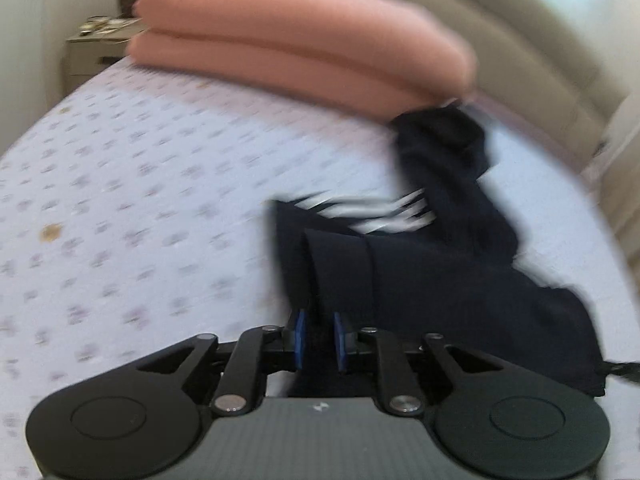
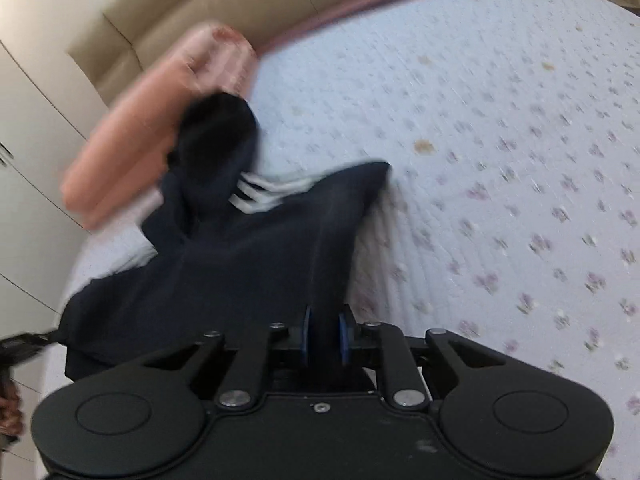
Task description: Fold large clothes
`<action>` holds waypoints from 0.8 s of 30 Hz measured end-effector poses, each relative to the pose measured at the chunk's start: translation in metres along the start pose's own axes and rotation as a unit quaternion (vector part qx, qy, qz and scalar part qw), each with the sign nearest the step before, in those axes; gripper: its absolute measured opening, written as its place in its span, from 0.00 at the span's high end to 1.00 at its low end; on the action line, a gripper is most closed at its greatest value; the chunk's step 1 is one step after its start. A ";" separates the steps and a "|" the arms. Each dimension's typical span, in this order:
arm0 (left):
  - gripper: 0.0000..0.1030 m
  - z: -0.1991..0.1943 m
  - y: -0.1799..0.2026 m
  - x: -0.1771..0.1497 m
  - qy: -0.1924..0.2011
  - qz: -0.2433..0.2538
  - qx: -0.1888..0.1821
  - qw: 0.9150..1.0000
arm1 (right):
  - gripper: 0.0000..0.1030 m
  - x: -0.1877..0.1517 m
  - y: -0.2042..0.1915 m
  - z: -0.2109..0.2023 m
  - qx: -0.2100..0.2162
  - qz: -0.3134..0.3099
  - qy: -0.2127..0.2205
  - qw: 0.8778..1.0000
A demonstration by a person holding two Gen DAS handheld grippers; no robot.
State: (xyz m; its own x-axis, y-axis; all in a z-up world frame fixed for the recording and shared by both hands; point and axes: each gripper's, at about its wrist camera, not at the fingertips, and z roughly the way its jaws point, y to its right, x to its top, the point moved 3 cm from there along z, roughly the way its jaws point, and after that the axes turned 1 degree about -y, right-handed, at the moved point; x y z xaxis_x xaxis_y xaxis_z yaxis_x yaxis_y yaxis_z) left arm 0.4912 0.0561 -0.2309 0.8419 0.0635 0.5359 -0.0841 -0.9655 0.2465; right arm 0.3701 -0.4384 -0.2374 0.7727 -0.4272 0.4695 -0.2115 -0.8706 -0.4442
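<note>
A dark navy garment [image 1: 440,280] with white stripes [image 1: 384,212] lies bunched on the bed; it also shows in the right wrist view [image 2: 248,256]. My left gripper [image 1: 319,336] is shut on a fold of the navy garment at its near edge. My right gripper [image 2: 326,334] is shut on another part of the same garment, which stretches away from its blue pads [image 2: 345,336]. The far end of the garment reaches the pink bedding. Both views are motion-blurred.
The bed [image 1: 120,200] has a white sheet with small floral print [image 2: 520,200]. A folded pink blanket [image 1: 296,40] lies at the head of the bed, seen also in the right wrist view [image 2: 132,148]. A beige headboard [image 1: 500,32] and a nightstand [image 1: 96,44] stand behind. Wardrobe doors [image 2: 28,140] are at left.
</note>
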 end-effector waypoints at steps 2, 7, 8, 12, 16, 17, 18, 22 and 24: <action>0.62 0.013 -0.011 -0.001 -0.022 -0.003 0.039 0.999 | 0.33 -0.002 0.000 0.015 -0.080 -0.023 -0.021 0.996; 0.38 0.001 -0.005 0.015 0.013 -0.009 0.002 1.000 | 0.18 0.008 -0.032 0.008 -0.121 -0.074 0.035 0.989; 0.16 0.000 0.002 0.021 0.018 0.001 0.003 1.000 | 0.17 0.012 -0.044 0.006 -0.110 -0.082 0.049 0.989; 0.02 0.010 0.042 0.058 0.016 0.040 -0.027 0.999 | 0.12 0.022 -0.108 0.025 -0.059 -0.156 0.042 0.985; 0.02 0.035 0.073 0.103 0.014 0.041 -0.073 0.996 | 0.12 0.016 -0.156 0.076 -0.049 -0.215 0.002 0.975; 0.02 0.042 0.082 0.116 0.017 0.052 -0.074 0.996 | 0.12 0.014 -0.164 0.090 -0.048 -0.228 -0.009 0.972; 0.02 0.050 0.091 0.127 0.018 0.066 -0.074 0.995 | 0.12 0.010 -0.171 0.104 -0.051 -0.241 -0.018 0.969; 0.03 0.090 0.136 0.181 0.025 0.129 -0.074 0.989 | 0.06 -0.008 -0.181 0.139 -0.081 -0.294 -0.047 0.951; 0.03 0.112 0.159 0.205 0.025 0.152 -0.078 0.985 | 0.04 -0.007 -0.179 0.143 -0.073 -0.297 -0.056 0.951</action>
State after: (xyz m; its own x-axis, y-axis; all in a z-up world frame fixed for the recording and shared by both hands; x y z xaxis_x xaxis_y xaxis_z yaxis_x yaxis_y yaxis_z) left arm 0.7102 -0.1122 -0.1722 0.7385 -0.2059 0.6420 -0.4122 -0.8914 0.1883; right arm 0.4883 -0.2444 -0.2700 0.8388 0.1709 0.5170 0.2069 -0.9783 -0.0122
